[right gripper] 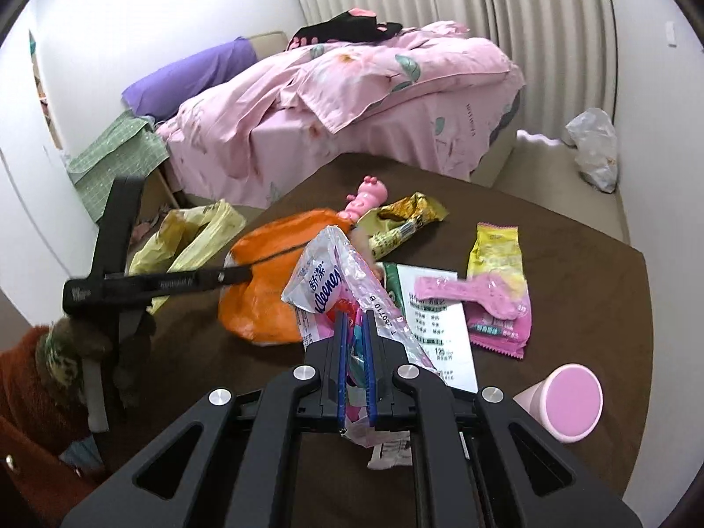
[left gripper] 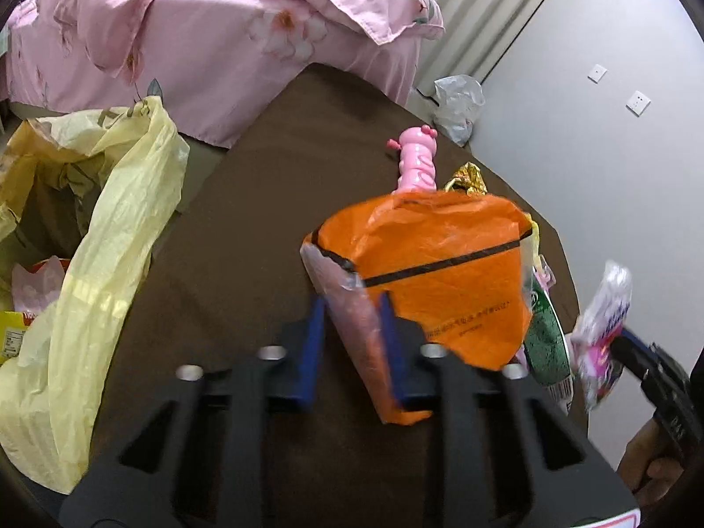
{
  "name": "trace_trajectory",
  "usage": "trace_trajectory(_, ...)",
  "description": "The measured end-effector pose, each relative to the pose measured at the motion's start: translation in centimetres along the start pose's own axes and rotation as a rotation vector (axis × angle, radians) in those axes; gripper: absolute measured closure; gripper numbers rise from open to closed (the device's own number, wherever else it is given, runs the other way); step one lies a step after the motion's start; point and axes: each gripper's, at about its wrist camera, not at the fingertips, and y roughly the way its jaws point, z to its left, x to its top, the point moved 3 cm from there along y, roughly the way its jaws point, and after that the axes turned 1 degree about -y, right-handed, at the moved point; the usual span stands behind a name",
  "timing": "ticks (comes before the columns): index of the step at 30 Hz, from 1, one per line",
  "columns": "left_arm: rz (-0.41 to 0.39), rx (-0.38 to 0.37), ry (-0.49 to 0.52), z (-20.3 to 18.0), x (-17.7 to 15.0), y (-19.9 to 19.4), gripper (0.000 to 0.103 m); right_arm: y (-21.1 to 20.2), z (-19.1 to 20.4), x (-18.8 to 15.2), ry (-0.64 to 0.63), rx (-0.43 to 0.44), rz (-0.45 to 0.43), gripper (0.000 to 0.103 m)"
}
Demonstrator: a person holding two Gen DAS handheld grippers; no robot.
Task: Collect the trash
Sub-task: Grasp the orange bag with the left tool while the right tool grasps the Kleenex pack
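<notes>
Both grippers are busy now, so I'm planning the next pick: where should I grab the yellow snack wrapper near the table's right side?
Grip the yellow snack wrapper at its bare crimped top edge, from above. It lies flat, and the pink spoon covers its lower half.

"Kleenex" with Chinese characters "舒洁" above it, printed in blue on the clear tissue wrapper. "250710 B" along that wrapper's edge. "120" among small unreadable lines on the white sheet near the table's middle. Small print on the orange bag, too blurred to read.
</notes>
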Motion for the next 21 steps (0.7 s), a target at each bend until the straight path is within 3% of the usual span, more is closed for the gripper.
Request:
trace_trajectory(6,-0.042,0.039,0.046,0.9,-1.4,-4.5,0.088,0.4,1.7,0.6,-0.042,0.022,-0.01,0.095)
trace_trajectory(11,-0.025,0.079,0.067,2.5,-2.9,-7.6,0.088,1.4,3.3,0.8,-0.045,0.056,-0.004,0.095)
trace_trajectory(15,-0.018,0.107,0.056,4.1,-4.3,-9.2,0.088,1.7,4.4,0.8,-0.049,0.082,-0.005,0.095)
trace_trajectory(21,-0.075,0.126,0.029,5.2,-5.1,-11.7,0.088,1.0,5.6,1.0,-0.071,0.097,-0.023,0.095)
